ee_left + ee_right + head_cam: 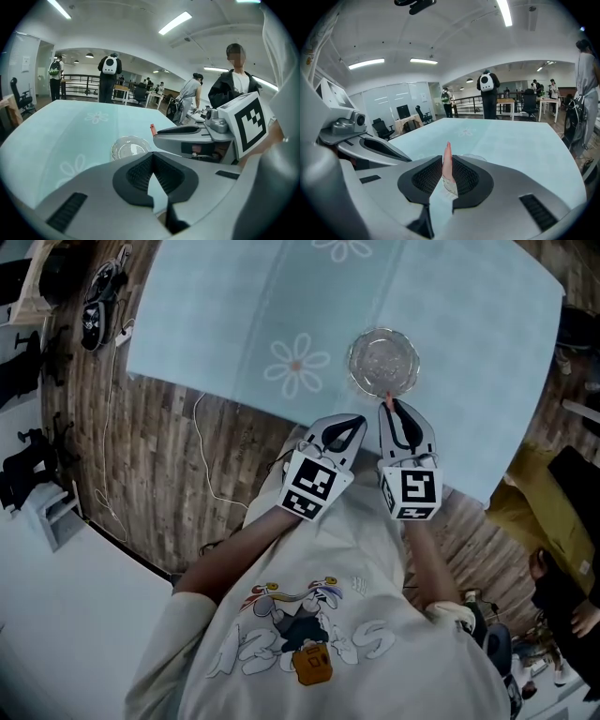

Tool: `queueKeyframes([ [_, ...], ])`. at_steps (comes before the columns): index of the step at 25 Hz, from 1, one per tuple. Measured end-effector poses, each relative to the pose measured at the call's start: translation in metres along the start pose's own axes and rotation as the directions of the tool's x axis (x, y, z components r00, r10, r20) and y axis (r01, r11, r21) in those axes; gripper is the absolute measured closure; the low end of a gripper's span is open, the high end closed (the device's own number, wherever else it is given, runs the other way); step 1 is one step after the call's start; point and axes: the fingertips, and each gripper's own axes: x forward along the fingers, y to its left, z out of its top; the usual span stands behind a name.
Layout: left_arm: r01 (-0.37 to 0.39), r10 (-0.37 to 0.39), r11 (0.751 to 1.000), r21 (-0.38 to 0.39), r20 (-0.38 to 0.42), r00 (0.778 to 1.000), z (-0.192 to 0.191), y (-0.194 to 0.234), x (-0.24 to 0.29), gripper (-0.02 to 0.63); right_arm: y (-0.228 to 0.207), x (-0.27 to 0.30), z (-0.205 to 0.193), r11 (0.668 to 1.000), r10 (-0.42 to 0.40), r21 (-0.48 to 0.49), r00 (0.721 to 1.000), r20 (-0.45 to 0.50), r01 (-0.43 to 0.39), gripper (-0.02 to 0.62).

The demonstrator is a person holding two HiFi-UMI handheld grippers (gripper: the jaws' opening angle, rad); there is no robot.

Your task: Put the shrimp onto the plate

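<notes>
My right gripper point(446, 174) jaws pinch a slim, tapered pink shrimp point(447, 159) at the rim of the round, dimpled glass plate point(382, 362); left gripper point(152, 169) jaws shut w/ nothing between.

Person: cream short-sleeved T-shirt point(375, 568), cartoon print point(298, 620) with lettering on chest. Left gripper point(349, 426) and right gripper point(394, 413): grey shells, black ribbed pads point(138, 176), each carrying a black-and-white marker cube point(311, 486).
</notes>
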Motion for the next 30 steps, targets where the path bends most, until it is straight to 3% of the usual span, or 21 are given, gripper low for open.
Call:
queueKeyframes([
  [21,0.000,-0.002,1.000,-0.023,-0.095,0.995,-0.044,0.045,0.052,0.603,-0.037,0.070,-0.059,0.999,-0.048,0.000,0.986,-0.161,0.049,0.511],
  [30,0.001,-0.004,1.000,-0.021,-0.129,0.992,-0.059,0.055,0.063,0.603,-0.041,0.080,-0.085,0.997,-0.032,0.065,0.979,-0.203,0.046,0.504],
])
